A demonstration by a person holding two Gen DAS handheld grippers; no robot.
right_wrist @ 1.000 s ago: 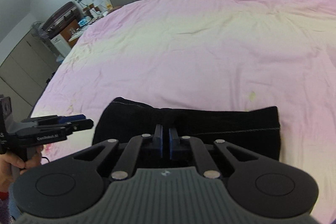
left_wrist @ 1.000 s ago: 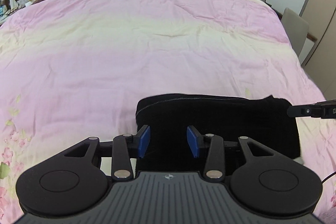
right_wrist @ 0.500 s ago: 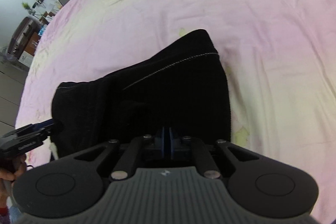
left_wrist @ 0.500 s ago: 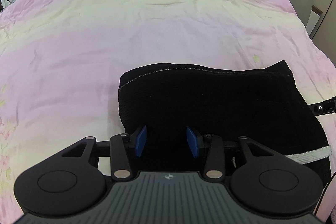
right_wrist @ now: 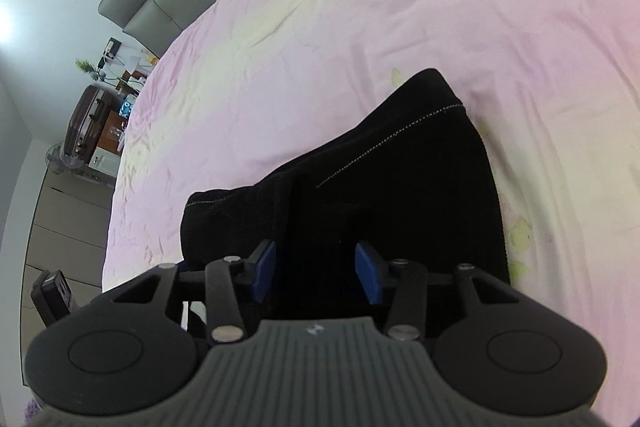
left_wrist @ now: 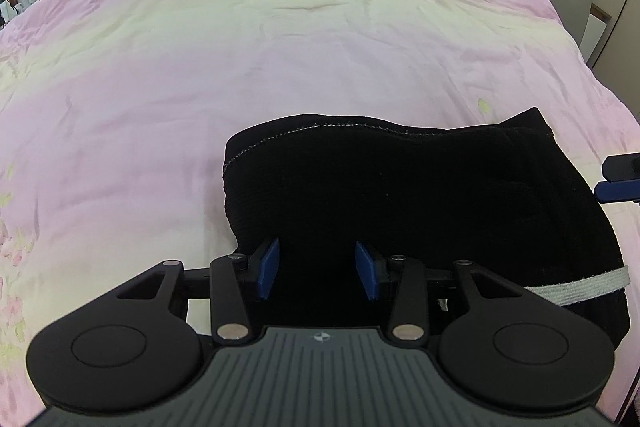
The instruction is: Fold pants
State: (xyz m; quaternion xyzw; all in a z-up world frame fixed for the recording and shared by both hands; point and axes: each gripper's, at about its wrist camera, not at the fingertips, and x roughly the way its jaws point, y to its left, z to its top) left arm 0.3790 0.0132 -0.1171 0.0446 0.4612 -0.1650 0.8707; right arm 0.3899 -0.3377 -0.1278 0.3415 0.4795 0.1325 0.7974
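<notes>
One pair of folded black pants (left_wrist: 420, 211) lies on the pink bedspread (left_wrist: 280, 47). Two hand-held grippers hover above it; the left hand-held gripper (left_wrist: 317, 273) is spread, pinching nothing; the right hand-held gripper (right_wrist: 317, 273) is opening, its blue pads clear of the cloth.

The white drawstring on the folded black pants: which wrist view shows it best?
The left wrist view. There the white drawstring lies in plain sight across the near right corner of the folded black pants. The right wrist view shows the pants, but only a white sliver by the gripper linkage, too small to identify.
</notes>
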